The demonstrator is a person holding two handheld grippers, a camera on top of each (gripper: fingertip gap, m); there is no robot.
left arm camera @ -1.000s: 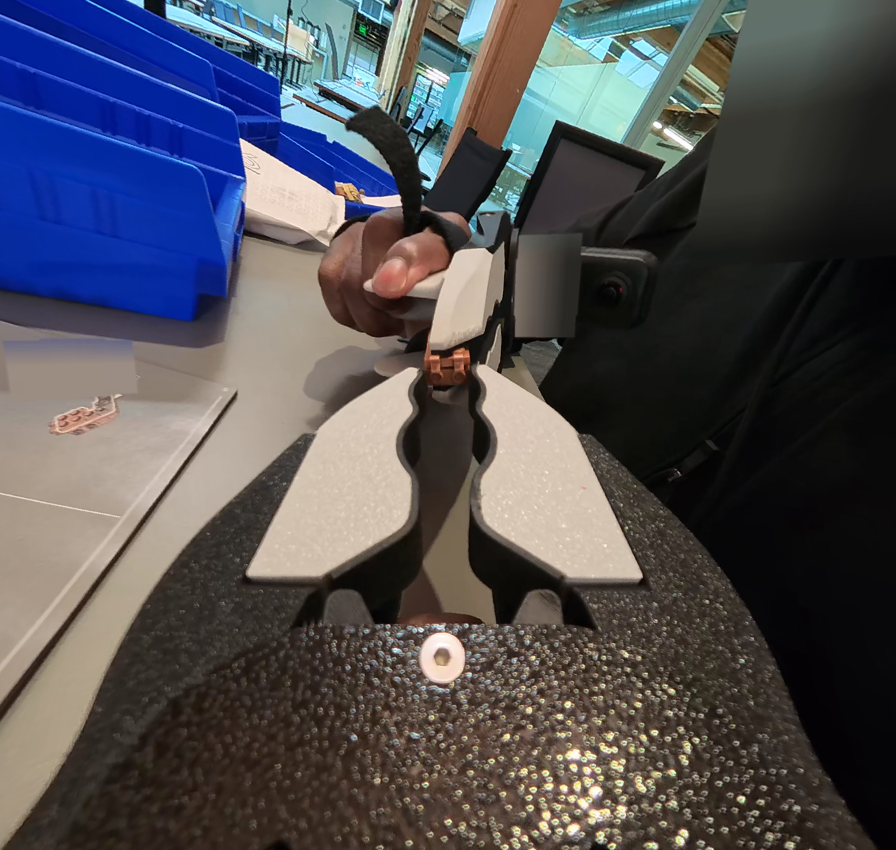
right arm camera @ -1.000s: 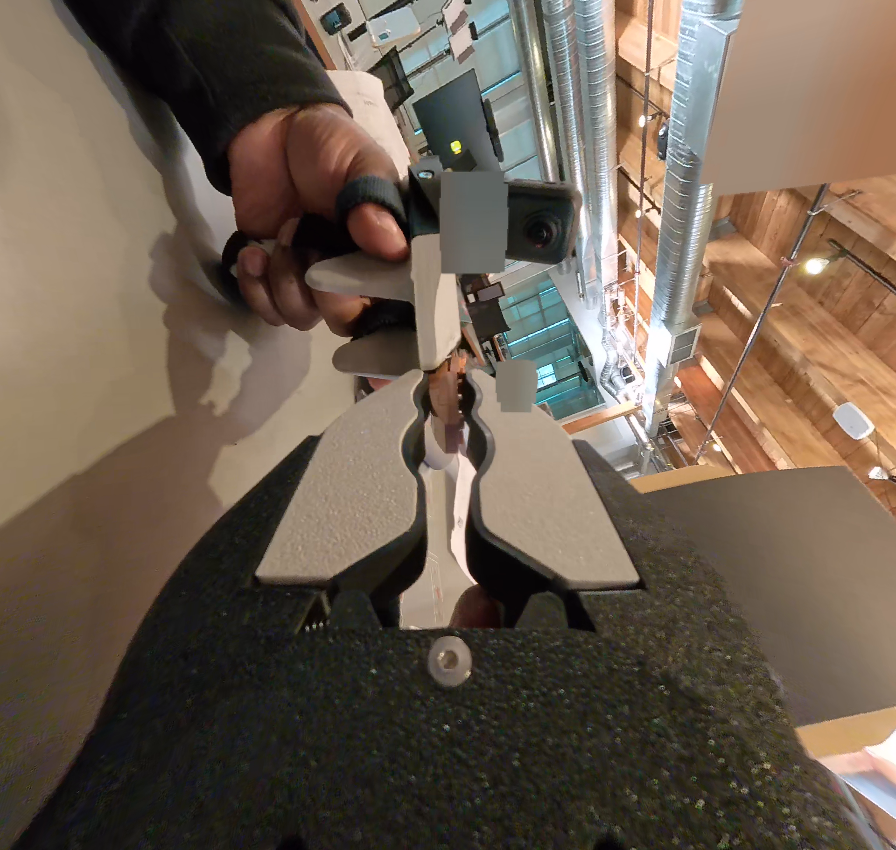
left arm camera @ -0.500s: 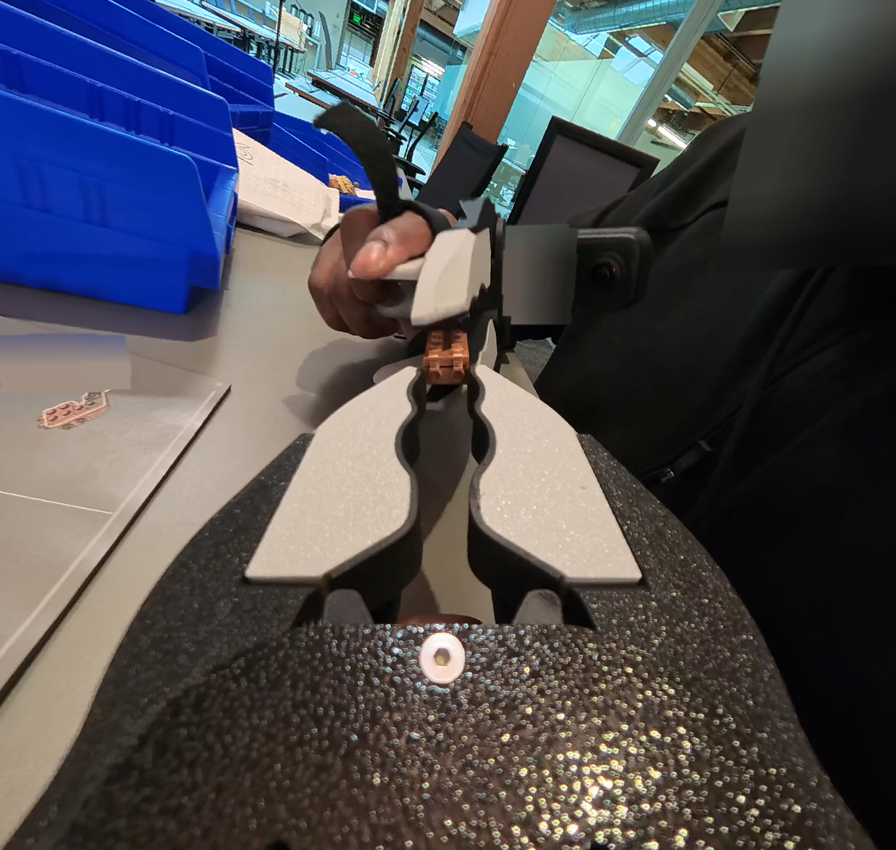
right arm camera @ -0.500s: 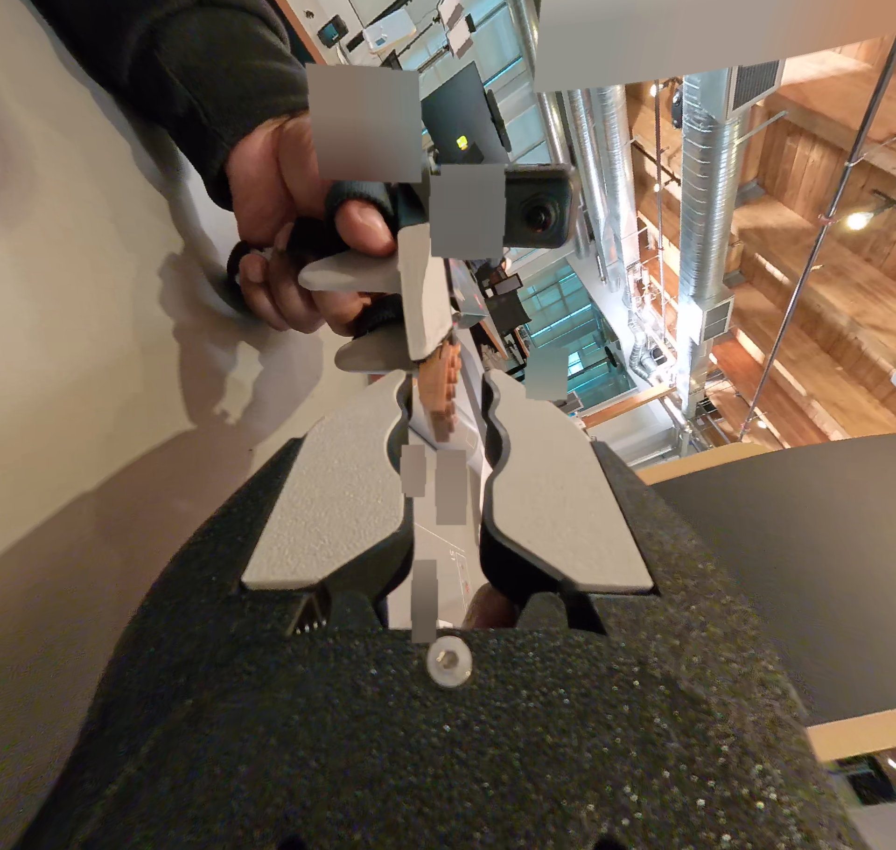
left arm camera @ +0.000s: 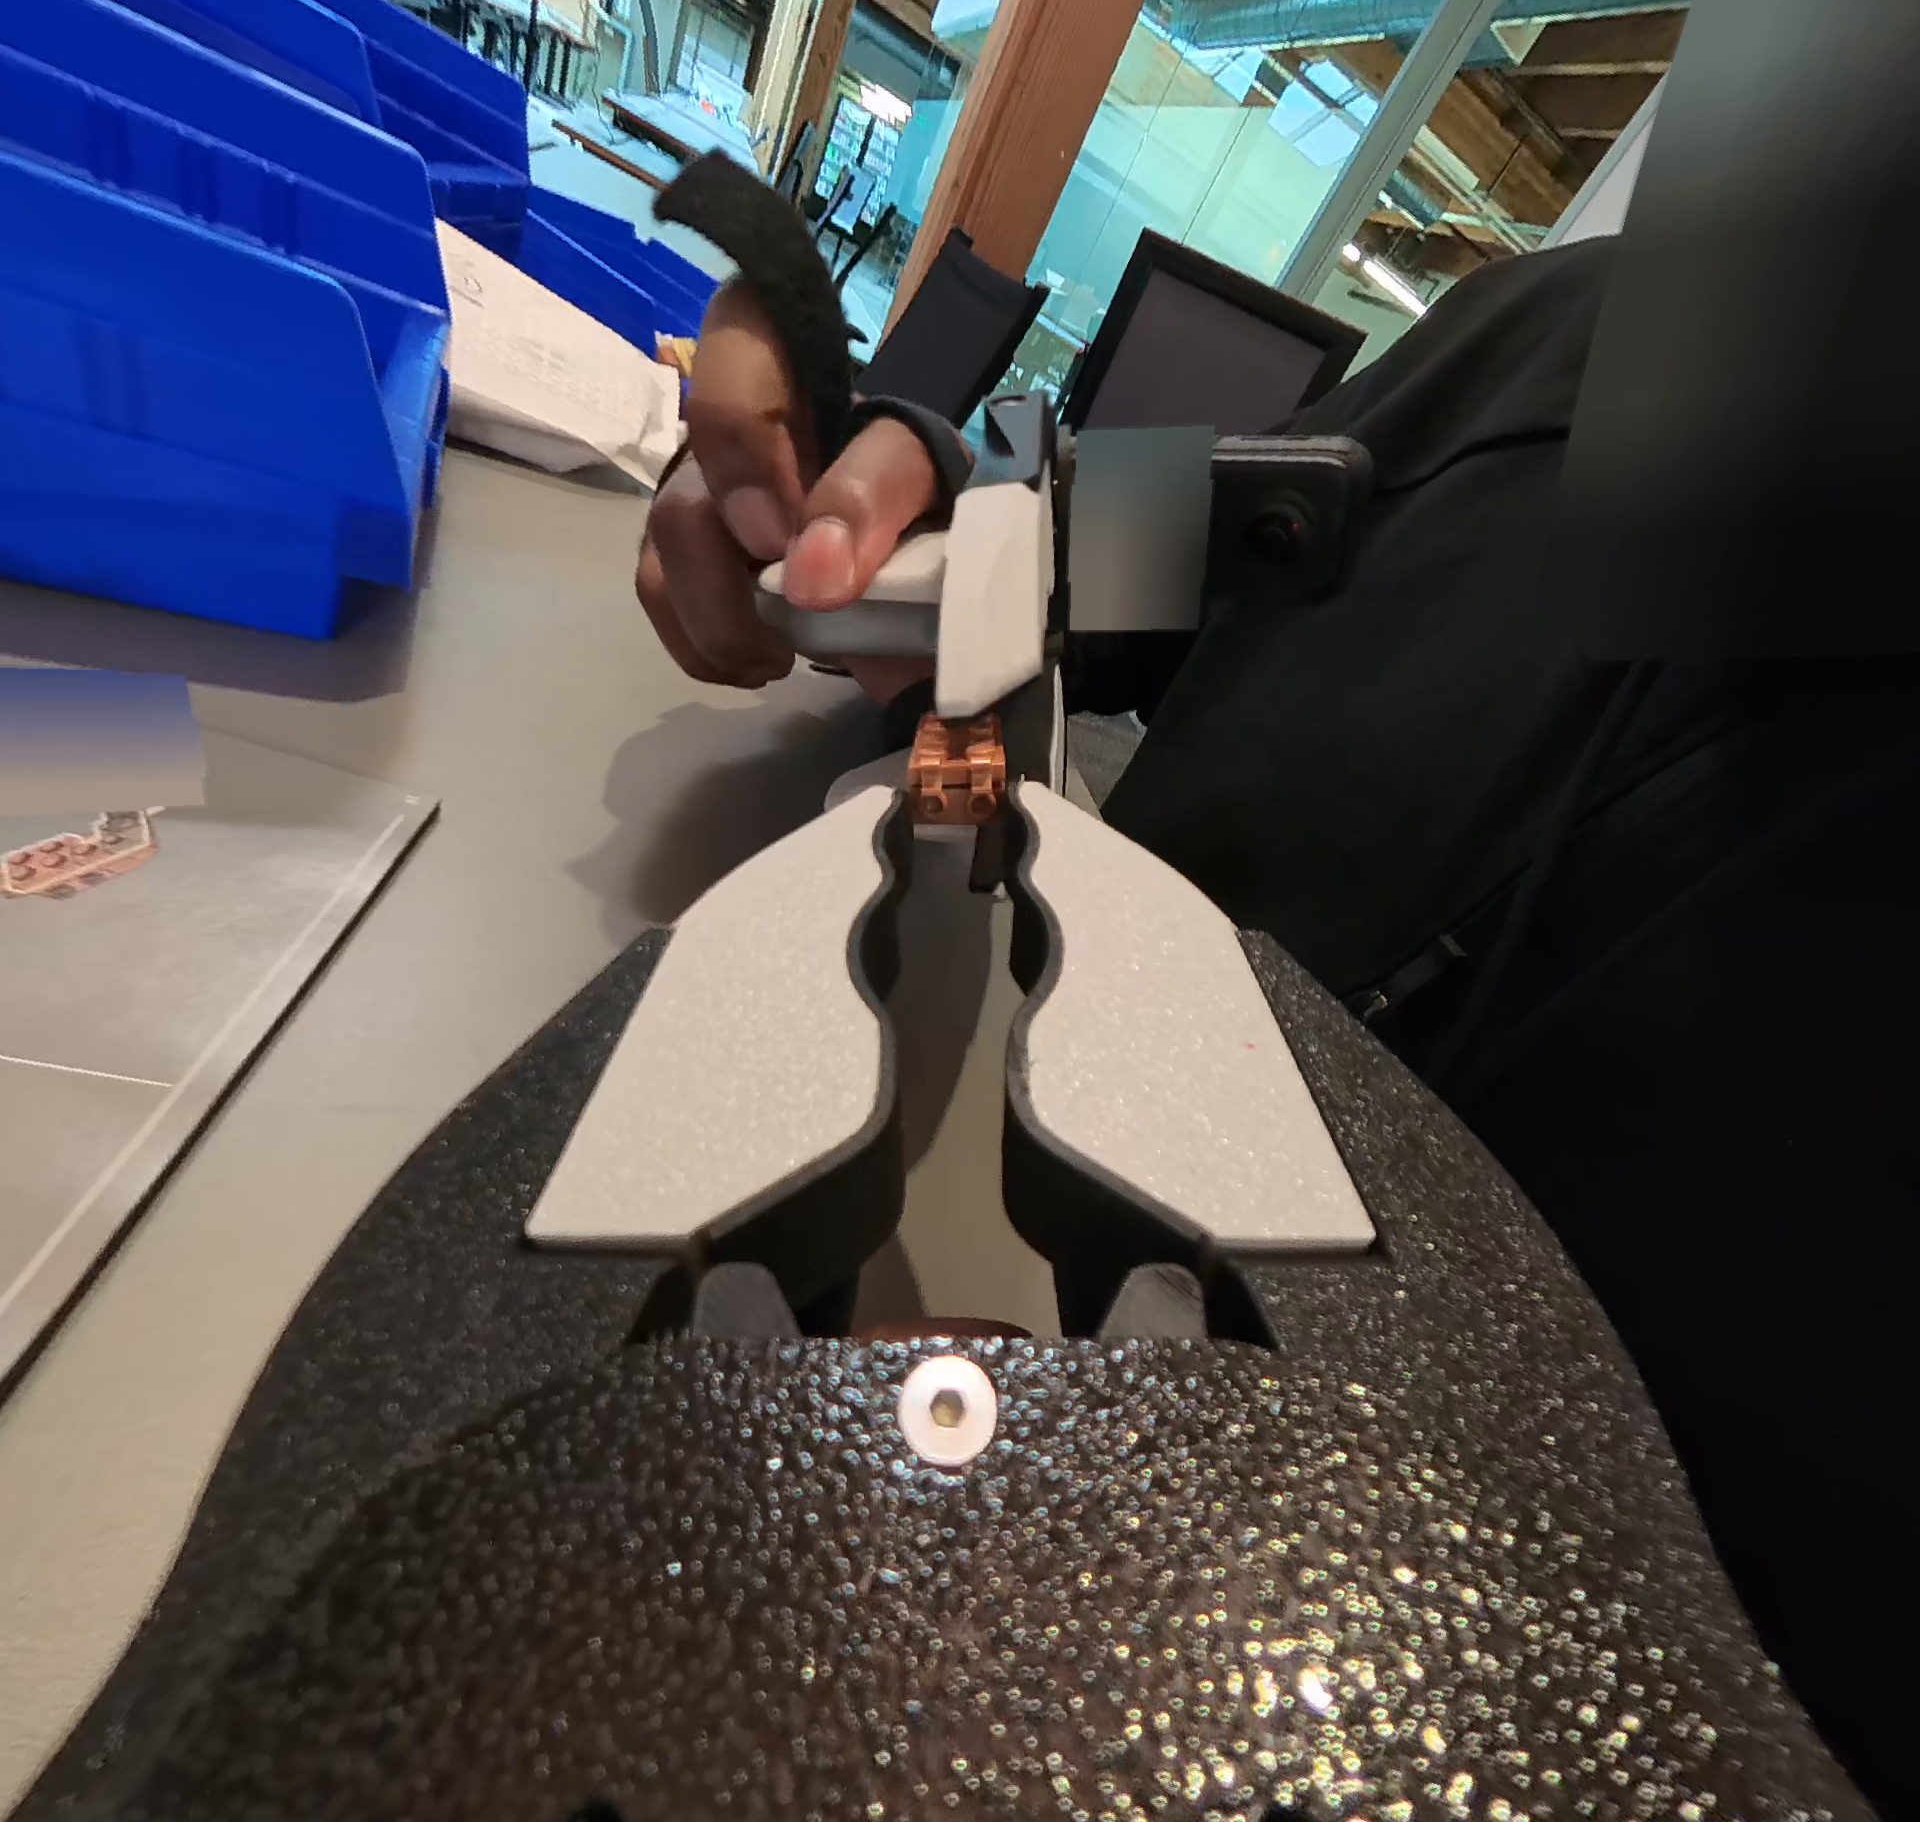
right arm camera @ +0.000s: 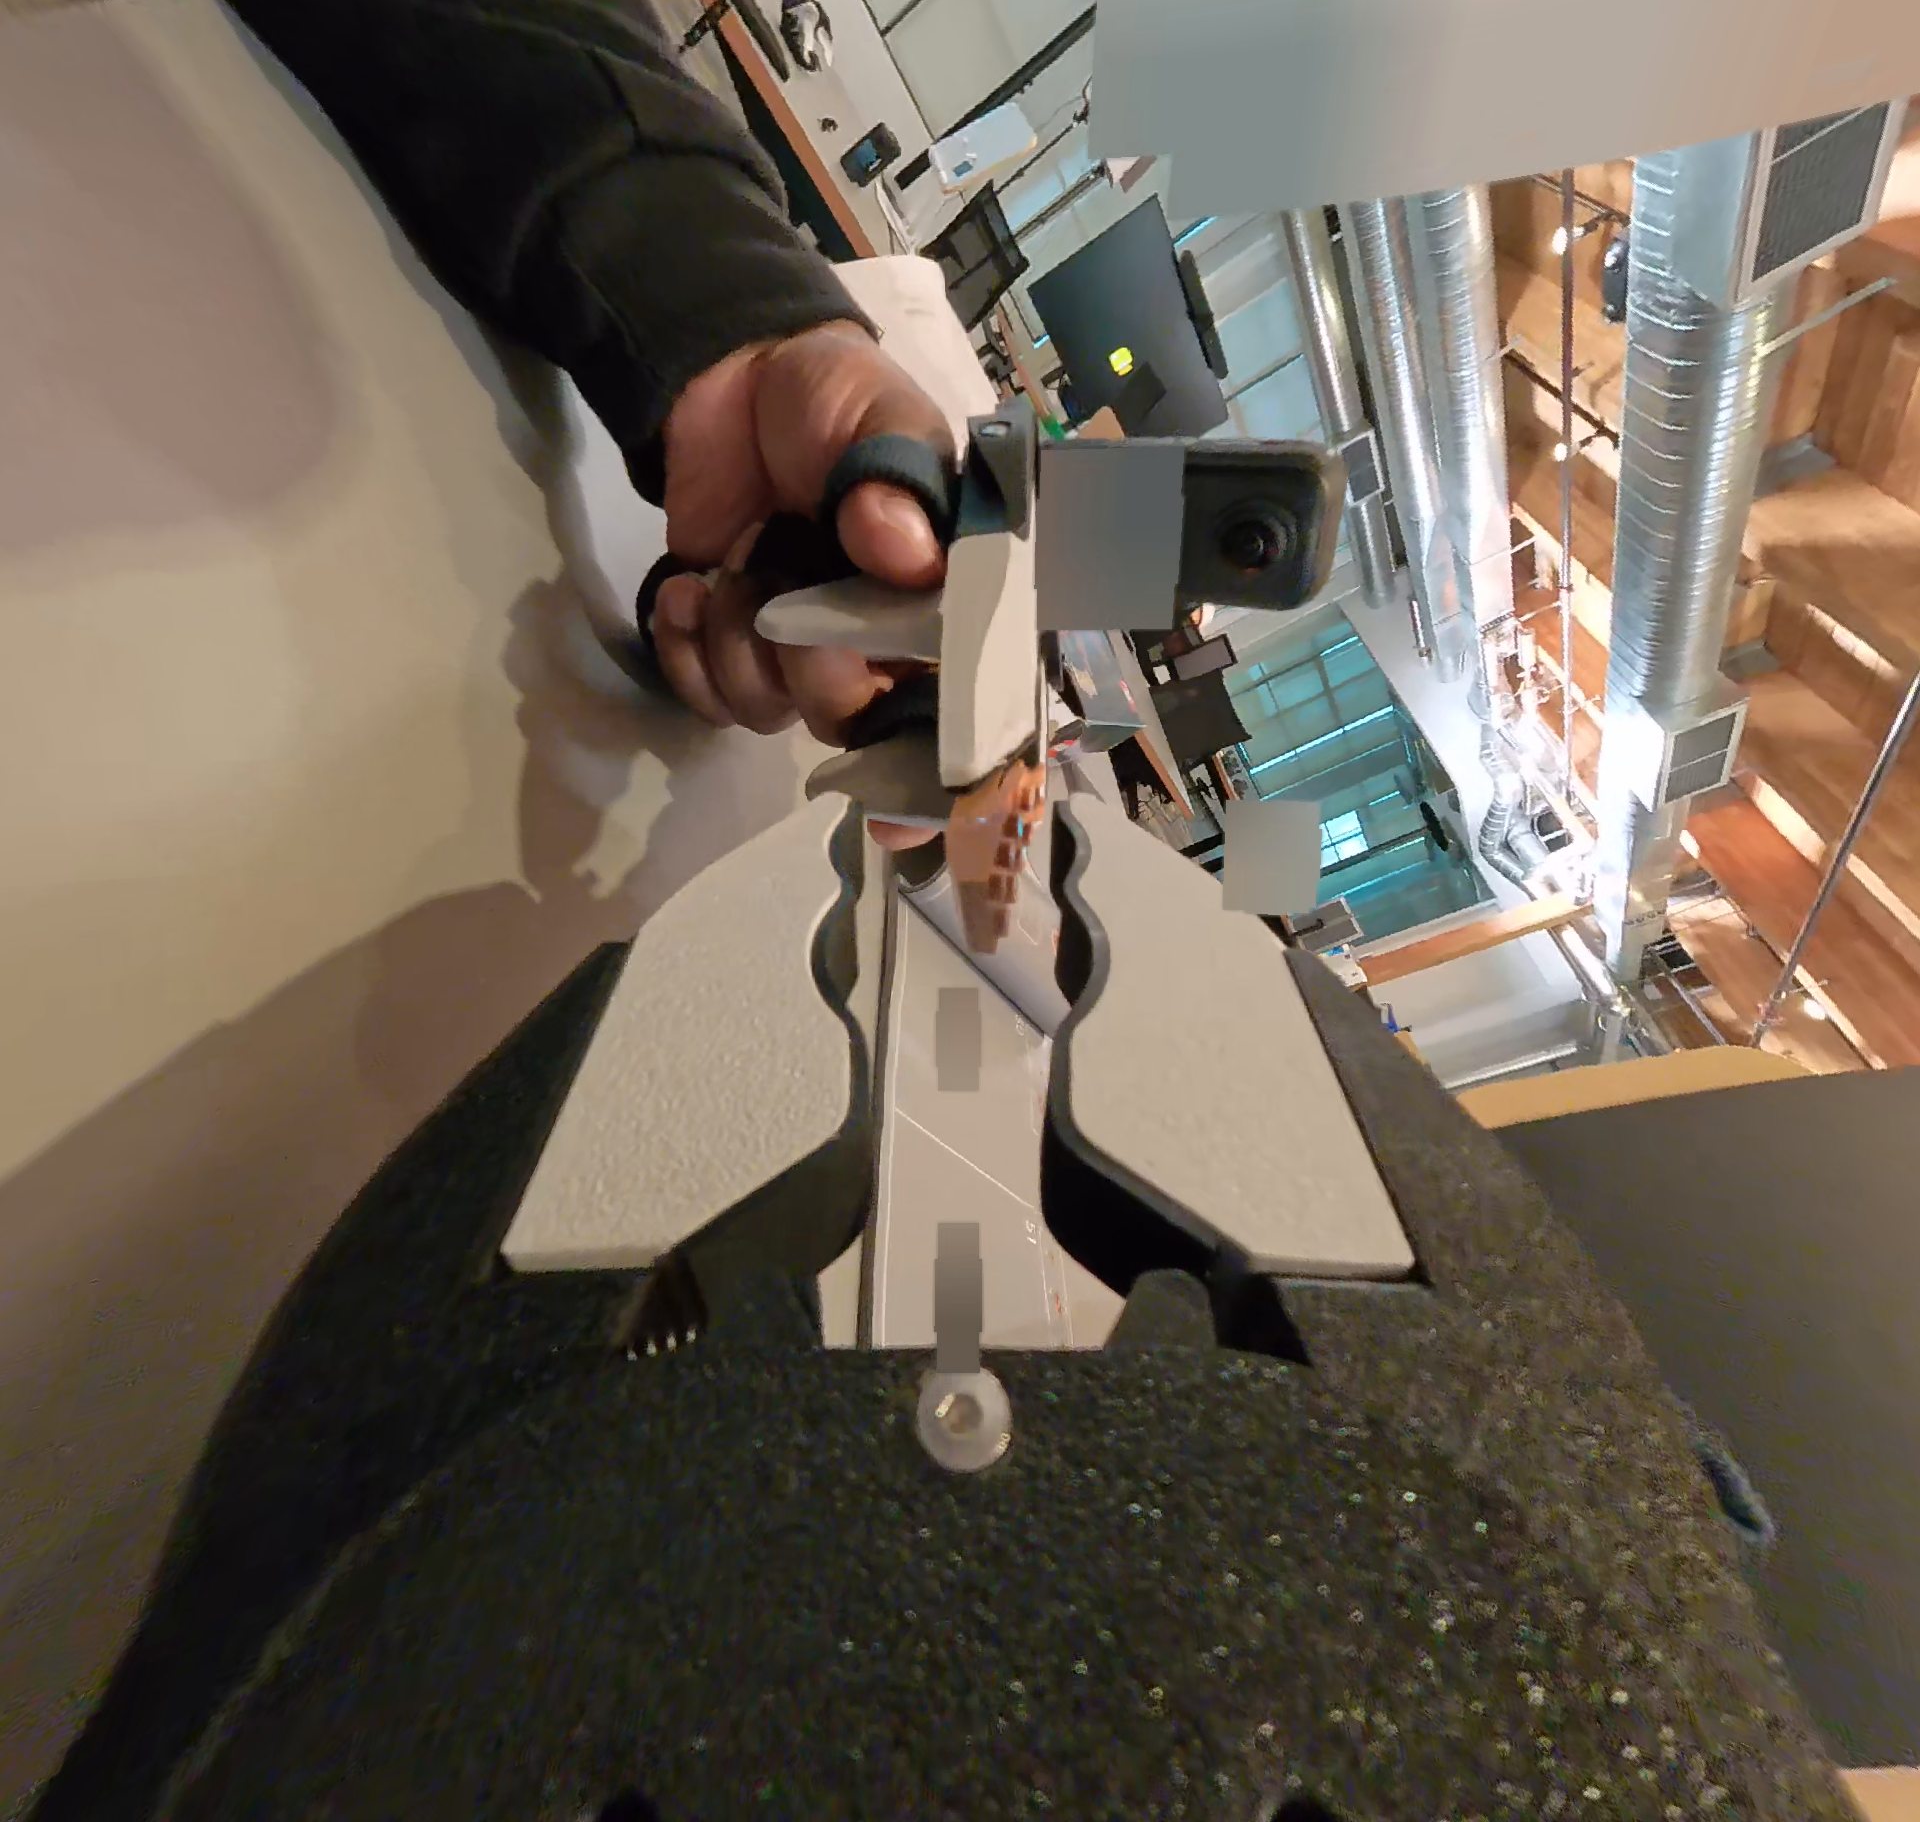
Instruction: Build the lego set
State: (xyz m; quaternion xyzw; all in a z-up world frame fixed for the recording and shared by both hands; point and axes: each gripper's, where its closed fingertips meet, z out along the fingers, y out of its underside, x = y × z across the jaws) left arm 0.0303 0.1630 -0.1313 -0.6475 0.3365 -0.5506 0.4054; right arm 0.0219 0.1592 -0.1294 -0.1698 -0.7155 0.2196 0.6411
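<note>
Two hand-held grippers meet over a grey tabletop, a small copper-brown studded toy-brick piece between them.

The left gripper clamps the brick piece at its fingertips, both pads pressed on its sides. The right gripper stands spread around the same piece, clear gaps either side, its own hand on the handle. Blue plastic storage bins line the table's far left; a flat grey board lies nearby.
</note>
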